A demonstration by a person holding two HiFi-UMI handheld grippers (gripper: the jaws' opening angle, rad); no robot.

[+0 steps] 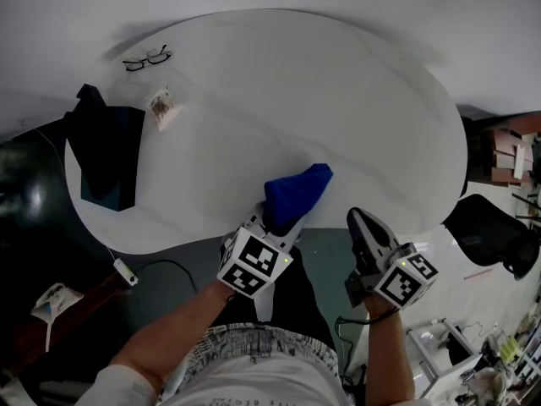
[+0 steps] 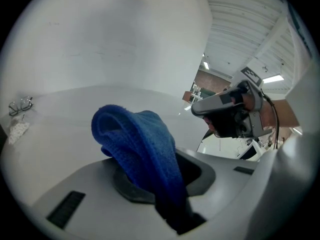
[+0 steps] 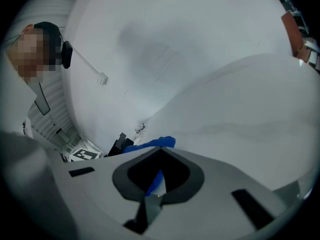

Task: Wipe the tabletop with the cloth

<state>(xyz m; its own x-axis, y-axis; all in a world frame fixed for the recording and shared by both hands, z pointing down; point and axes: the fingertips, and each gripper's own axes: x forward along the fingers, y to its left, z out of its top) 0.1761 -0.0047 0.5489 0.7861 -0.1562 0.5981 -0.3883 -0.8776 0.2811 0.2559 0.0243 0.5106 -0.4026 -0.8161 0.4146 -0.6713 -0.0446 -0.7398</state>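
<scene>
- Gripping a blue knitted cloth [image 1: 297,193], the fingers of our left gripper [image 1: 270,225] hold it over the white oval table's [image 1: 355,100] near edge.
- Our right gripper [image 1: 358,223] has its fingers closed, empty.

One cloth [image 2: 145,144] end vanishes inside my left claw [image 1: 269,228] — pinched from sight. I can't read the tabletop [image 1: 338,100] packet [image 1: 162,106] — too small.

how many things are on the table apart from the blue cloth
3: glasses near the far left edge, a small packet just nearer than them, and a dark bag on the left rim. The cloth could hide something small.
</scene>
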